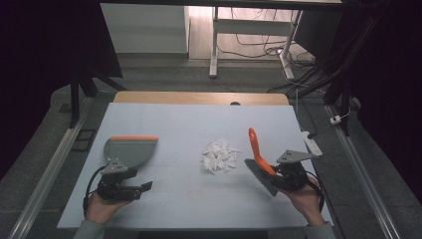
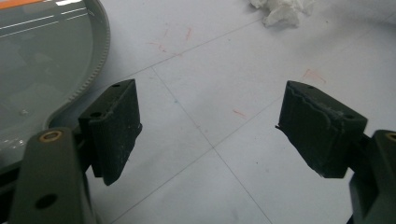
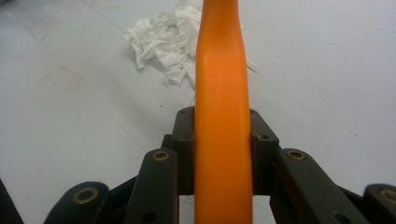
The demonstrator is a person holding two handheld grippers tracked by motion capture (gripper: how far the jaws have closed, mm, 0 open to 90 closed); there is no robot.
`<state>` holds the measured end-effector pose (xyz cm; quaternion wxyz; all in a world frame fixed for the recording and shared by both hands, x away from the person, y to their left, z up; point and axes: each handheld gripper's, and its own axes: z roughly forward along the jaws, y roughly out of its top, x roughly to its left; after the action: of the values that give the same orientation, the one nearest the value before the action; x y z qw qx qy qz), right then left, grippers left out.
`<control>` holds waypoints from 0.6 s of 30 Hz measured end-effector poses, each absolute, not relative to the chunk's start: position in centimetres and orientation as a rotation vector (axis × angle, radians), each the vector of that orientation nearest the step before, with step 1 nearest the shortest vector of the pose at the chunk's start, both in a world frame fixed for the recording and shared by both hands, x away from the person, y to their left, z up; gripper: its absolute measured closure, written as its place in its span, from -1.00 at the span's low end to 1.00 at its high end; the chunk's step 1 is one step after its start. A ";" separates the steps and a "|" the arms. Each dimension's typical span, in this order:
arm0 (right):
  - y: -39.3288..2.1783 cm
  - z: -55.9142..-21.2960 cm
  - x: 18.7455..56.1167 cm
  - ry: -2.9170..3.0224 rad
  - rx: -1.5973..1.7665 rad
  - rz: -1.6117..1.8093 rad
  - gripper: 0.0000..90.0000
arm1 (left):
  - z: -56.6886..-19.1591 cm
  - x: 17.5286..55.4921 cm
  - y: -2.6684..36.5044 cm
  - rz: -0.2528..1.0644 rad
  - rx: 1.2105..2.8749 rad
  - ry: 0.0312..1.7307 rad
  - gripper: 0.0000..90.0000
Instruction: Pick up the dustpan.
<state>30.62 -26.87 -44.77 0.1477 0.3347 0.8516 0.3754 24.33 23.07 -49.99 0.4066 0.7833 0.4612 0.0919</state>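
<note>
So on my end the right gripper [image 1: 284, 175] is clamped tight on the orange handle [image 3: 223, 116] of the brush [image 1: 261, 164], near the tabletop's [image 1: 189, 124] right edge toward the front, bristle head angled down at the surface. The left gripper [image 1: 130, 189] sits near the front-left corner with its jaws spread wide, nothing between them. The grey dustpan [image 1: 127, 149] lies flat just beyond it, near the left edge. A pile of white paper scraps [image 1: 219, 155] sits about mid-table, just left of the brush.
</note>
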 end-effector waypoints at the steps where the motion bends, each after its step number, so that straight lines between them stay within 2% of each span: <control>1: -27.0 -44.7 30.6 2.445 0.962 1.087 0.57 | -49.9 24.3 23.0 0.232 1.972 1.161 -0.52; 18: -26.8 -44.8 30.6 2.439 0.958 1.080 0.57 | -49.6 24.2 22.6 0.232 1.974 1.143 -0.53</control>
<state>30.58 -26.75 -44.76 0.1532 0.3339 0.8504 0.3767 24.16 22.60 -49.55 0.4116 0.7846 0.4544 0.0921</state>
